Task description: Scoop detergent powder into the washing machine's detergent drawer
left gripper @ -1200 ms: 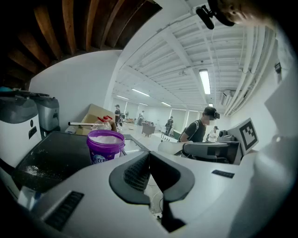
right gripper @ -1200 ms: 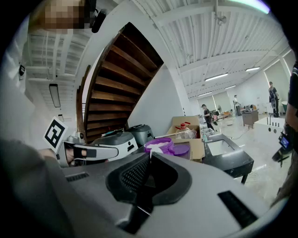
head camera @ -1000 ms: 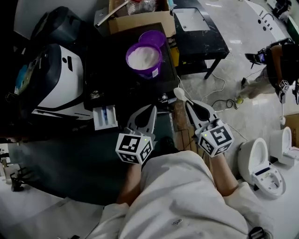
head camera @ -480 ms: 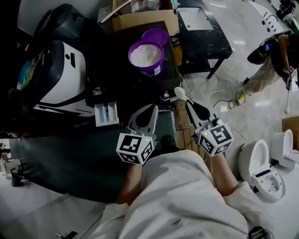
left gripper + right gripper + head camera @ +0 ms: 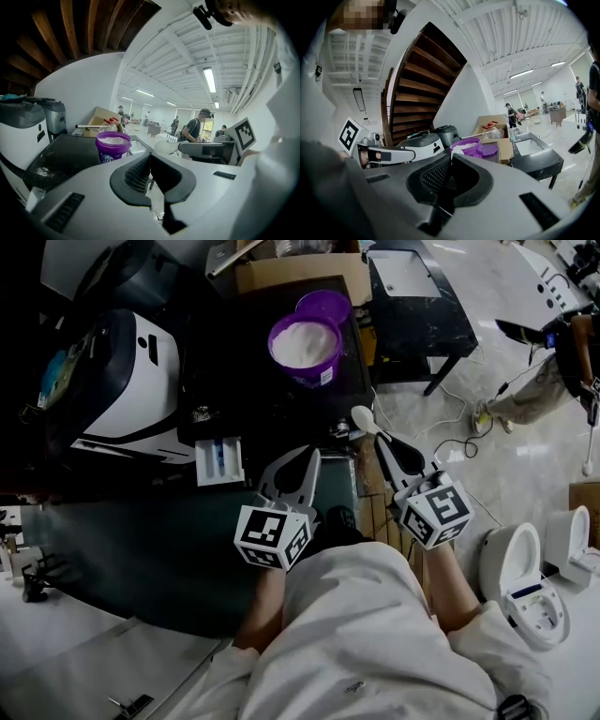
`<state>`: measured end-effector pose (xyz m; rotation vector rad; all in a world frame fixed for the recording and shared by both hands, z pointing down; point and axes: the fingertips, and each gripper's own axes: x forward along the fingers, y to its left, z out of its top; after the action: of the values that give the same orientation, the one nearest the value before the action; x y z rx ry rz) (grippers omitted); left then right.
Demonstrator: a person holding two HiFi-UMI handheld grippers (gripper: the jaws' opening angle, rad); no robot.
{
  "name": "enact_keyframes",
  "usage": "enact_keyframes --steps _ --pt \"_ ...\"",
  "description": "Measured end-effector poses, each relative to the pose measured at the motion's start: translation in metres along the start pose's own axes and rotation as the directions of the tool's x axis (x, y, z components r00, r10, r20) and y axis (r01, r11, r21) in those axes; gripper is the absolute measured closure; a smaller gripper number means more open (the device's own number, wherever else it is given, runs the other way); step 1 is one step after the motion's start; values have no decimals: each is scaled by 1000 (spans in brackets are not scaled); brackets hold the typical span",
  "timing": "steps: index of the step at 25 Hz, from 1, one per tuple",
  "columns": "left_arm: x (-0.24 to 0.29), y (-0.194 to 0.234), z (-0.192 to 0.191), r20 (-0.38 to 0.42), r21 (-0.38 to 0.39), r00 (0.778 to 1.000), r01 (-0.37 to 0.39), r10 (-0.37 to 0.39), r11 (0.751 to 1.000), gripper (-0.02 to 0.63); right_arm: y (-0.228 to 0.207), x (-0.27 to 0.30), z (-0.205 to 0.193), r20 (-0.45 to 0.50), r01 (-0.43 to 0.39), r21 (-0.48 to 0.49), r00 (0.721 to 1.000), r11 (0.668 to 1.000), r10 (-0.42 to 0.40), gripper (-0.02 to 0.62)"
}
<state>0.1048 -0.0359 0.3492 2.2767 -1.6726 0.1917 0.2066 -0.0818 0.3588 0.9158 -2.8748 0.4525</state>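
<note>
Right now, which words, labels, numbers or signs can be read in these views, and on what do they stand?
No text can be read in any view.
Tub label: print too small to read.
Washer sticker: colourful, blurred.
Left cube, right cube: black-and-white square markers, no letters.
Scoop: no print visible.
White panel, top right: dark marks, unreadable.

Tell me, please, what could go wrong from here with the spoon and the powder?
The right tool grips the spoon only by its handle end, so a full scoop may tilt and spill. The drawer is narrow and lies away from the tub; powder may miss it.
</note>
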Motion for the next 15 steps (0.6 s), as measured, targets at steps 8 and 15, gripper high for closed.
enact_keyframes --steps 8,15 --pt "7 13 4 9 -9 1000 10 -10 1000 588 1 19 11 9 0 -18 1000 1000 1 584" --pt "18 34 15 20 -20 999 27 -26 999 588 -2 43 28 16 15 -40 1000 999 -14 583"
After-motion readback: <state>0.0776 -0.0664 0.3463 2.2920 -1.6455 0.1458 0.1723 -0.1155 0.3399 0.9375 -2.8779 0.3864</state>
